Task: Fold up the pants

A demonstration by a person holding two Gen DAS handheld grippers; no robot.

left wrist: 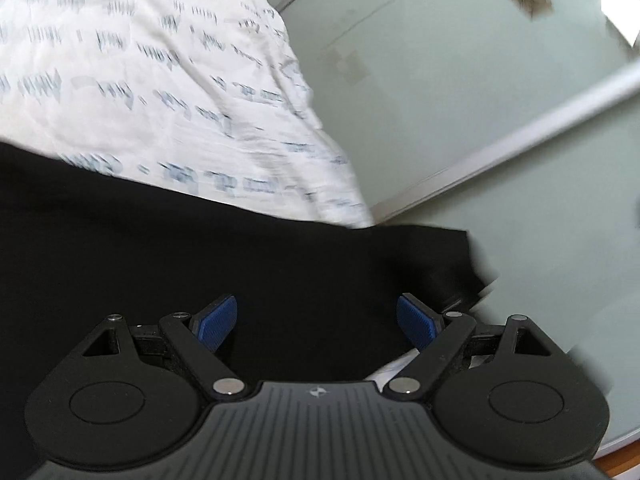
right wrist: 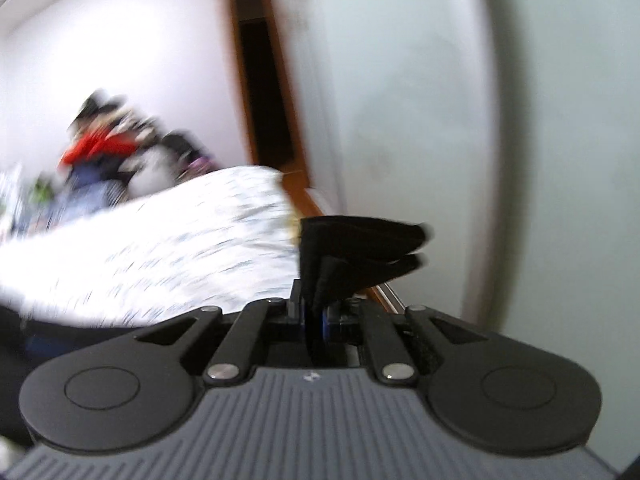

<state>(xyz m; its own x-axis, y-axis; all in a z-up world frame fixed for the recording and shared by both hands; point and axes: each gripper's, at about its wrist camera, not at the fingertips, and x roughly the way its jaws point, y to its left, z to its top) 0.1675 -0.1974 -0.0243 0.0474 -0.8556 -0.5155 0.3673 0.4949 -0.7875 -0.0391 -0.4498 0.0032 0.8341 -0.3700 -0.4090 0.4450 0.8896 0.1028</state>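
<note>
Black pants (left wrist: 160, 260) lie spread across a white sheet with blue print (left wrist: 140, 80); one end of the fabric (left wrist: 448, 256) reaches the bed's right edge. My left gripper (left wrist: 316, 316) hangs open just above the black cloth, its blue pads (left wrist: 218, 320) wide apart with nothing pinched between them. In the right wrist view, my right gripper (right wrist: 316, 316) is shut on a bunch of the black pants (right wrist: 352, 248). Several folded layers stick out beyond the fingertips, lifted off the printed sheet (right wrist: 180, 240). The picture is blurred by motion.
Beside the bed runs a pale grey-green panel (left wrist: 460, 80) with a white frame strip (left wrist: 520, 140). A wooden door frame (right wrist: 260, 80) and a blurred pile of coloured clothes (right wrist: 112, 152) stand beyond the bed. A pale wall (right wrist: 400, 100) fills the right.
</note>
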